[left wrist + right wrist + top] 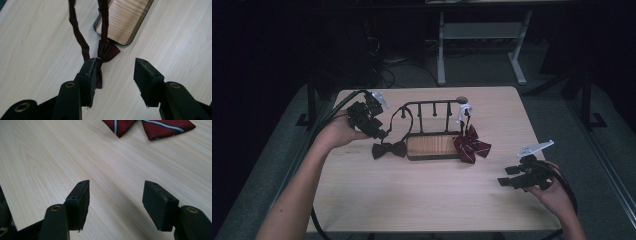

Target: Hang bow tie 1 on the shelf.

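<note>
The dark bow tie (pixel 106 51) lies on the counter (pixel 37 50) just ahead of the released left gripper (pixel 115 72), its strap looped over the rack (pixel 432 107) (hanging looks done). The right gripper (pixel 116 197) is held open, well apart.

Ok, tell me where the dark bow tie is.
High view: the dark bow tie lies on the table, left of the rack's wooden base, just below the left tongs.

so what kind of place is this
Probably a lab or workshop set up for recording, not a home: a bare wooden table, a white-legged workbench behind, loose cables on the dark floor.
</note>
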`<action>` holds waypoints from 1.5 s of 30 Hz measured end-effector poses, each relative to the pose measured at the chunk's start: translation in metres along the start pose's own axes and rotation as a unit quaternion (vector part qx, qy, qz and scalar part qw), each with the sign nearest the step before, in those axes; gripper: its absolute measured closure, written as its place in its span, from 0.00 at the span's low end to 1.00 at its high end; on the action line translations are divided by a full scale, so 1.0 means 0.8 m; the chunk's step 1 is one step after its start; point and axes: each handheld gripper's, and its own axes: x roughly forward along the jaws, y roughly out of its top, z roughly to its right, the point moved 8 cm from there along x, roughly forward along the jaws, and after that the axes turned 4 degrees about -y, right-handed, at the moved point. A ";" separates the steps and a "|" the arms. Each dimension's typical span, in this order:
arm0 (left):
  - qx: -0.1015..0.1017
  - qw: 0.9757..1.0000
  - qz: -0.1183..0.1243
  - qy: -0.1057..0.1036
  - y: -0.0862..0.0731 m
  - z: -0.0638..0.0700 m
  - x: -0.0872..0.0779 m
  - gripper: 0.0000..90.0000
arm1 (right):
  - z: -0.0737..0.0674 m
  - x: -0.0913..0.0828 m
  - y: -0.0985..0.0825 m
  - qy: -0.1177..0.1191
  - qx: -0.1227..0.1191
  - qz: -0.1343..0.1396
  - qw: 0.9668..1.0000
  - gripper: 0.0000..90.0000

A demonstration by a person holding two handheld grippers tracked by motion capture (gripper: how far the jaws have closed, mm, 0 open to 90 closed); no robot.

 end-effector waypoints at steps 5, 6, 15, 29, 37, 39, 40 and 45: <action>0.002 1.000 0.002 -0.003 -0.007 0.005 0.003 0.56 | 0.000 0.000 0.000 -0.001 0.001 0.000 1.000 0.43; 0.003 1.000 0.002 -0.004 -0.008 0.005 0.004 0.56 | 0.000 0.000 0.000 -0.001 0.001 0.000 1.000 0.43; 0.005 1.000 0.008 -0.006 -0.018 0.013 0.009 0.52 | 0.001 0.000 0.000 -0.001 -0.001 0.001 1.000 0.43; 0.000 1.000 0.006 -0.012 -0.033 0.019 0.023 0.46 | 0.002 0.000 -0.001 -0.003 0.000 0.000 1.000 0.43; 0.000 1.000 0.012 -0.013 -0.040 0.024 0.029 0.45 | 0.002 0.000 -0.001 -0.003 0.000 0.001 1.000 0.43; -0.003 1.000 0.015 -0.014 -0.042 0.025 0.031 0.45 | 0.002 0.000 -0.001 -0.003 0.000 0.001 1.000 0.43; -0.003 1.000 0.016 -0.014 -0.044 0.025 0.032 0.45 | 0.002 0.000 -0.001 -0.003 0.000 0.001 1.000 0.43; -0.007 1.000 0.016 -0.016 -0.050 0.028 0.037 0.44 | 0.002 0.000 -0.001 -0.003 0.001 0.000 1.000 0.43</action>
